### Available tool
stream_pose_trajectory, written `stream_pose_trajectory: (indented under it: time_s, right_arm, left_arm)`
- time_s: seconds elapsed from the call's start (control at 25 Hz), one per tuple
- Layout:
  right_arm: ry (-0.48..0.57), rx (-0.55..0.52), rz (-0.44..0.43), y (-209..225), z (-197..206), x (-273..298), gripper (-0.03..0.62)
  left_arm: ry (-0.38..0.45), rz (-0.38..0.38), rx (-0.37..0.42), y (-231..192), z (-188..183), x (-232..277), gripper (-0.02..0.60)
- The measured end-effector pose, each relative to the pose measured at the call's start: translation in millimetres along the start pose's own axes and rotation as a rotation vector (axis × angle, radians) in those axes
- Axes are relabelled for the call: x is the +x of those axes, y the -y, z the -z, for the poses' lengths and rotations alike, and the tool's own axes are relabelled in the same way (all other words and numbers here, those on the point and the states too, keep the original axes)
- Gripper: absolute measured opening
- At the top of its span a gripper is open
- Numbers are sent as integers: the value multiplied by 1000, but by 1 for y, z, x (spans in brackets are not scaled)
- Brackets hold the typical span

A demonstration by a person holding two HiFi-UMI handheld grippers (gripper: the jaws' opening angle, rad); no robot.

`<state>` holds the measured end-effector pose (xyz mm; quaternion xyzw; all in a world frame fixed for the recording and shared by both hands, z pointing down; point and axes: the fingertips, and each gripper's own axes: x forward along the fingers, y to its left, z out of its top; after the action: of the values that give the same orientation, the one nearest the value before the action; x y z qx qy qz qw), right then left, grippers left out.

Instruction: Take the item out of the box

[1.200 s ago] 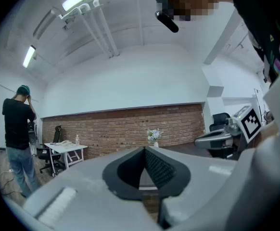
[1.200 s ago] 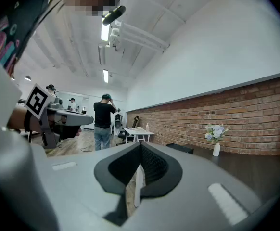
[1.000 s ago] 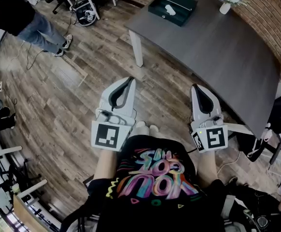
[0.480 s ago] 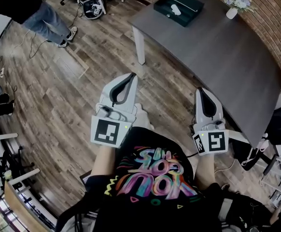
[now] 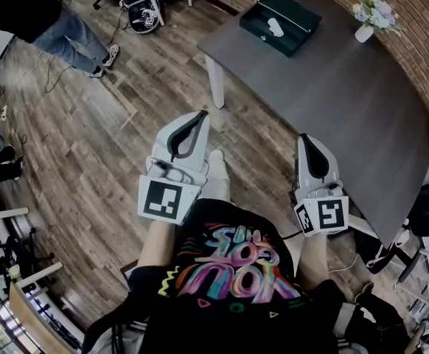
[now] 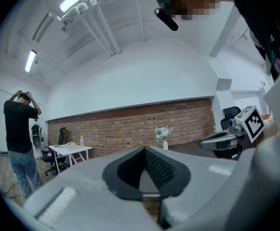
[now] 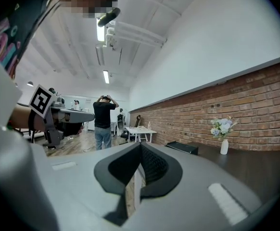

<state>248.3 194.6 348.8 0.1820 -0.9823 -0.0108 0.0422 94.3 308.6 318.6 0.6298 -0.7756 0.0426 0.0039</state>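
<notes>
A dark green open box [image 5: 281,22] lies at the far corner of the grey table [image 5: 347,102], with a small white item [image 5: 275,26] in it. Both grippers hang low in front of the person's body, well short of the box. My left gripper [image 5: 200,115] is over the wooden floor, jaws shut with nothing between them. Shut and empty too, my right gripper [image 5: 304,137] hovers by the table's near edge. The right gripper view shows the box [image 7: 182,147] as a low dark shape on the table. Closed tips of the left gripper [image 6: 144,149] fill the left gripper view.
A white vase of flowers [image 5: 373,17] stands at the table's back right, near the brick wall. A person [image 5: 37,13] in a black top stands on the wooden floor at the far left. Chairs and a white table leg [image 5: 214,83] are nearby.
The view has shifted toward the table, and the box now sits a little further right in the picture. Both grippers stay shut and low.
</notes>
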Motion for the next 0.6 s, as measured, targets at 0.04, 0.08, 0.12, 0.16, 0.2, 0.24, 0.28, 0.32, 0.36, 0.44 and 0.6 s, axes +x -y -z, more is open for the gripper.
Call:
stream_pose_trajectory:
  time_s: [0.04,0.08,0.12,0.16,0.2,0.24,0.28,0.32,0.36,0.44,0.6]
  right_arm:
    - [-4,3,0,3,0,12,2]
    - [-6,5,0,6,-1,25,2]
    - [-8,6,-1,8,-3,38,2]
    - [-10,5,-3,9,-5,51,2]
    - [-13,2,-6,11,-6,64,2]
    - [-18,0,-9,12,-7,77,2]
    - [-23,-2,-11,14,-8,91,2]
    - [-28,-3,-13,16,-8,104,1]
    - [-32,-4,-13,18,-8,117,2]
    - [-36,-9,-10,20,-10,142,2]
    - [-47,-20,-3,24,-13,183,2]
  left_arm:
    - [0,3,0,-8,-1,9,0]
    - [1,5,-1,-17,-3,19,2]
    - [4,7,-2,-26,-5,28,2]
    - [6,10,-2,-35,-7,37,2]
    - [8,12,-2,-45,-8,46,0]
    - [7,14,-2,-54,-8,55,2]
    - [5,15,-3,-63,-8,64,0]
    - [3,15,-6,-72,-6,73,0]
    - [2,15,-7,-82,-5,82,2]
    - [3,17,-9,-101,-4,97,2]
    - [3,21,-23,-136,-1,123,2]
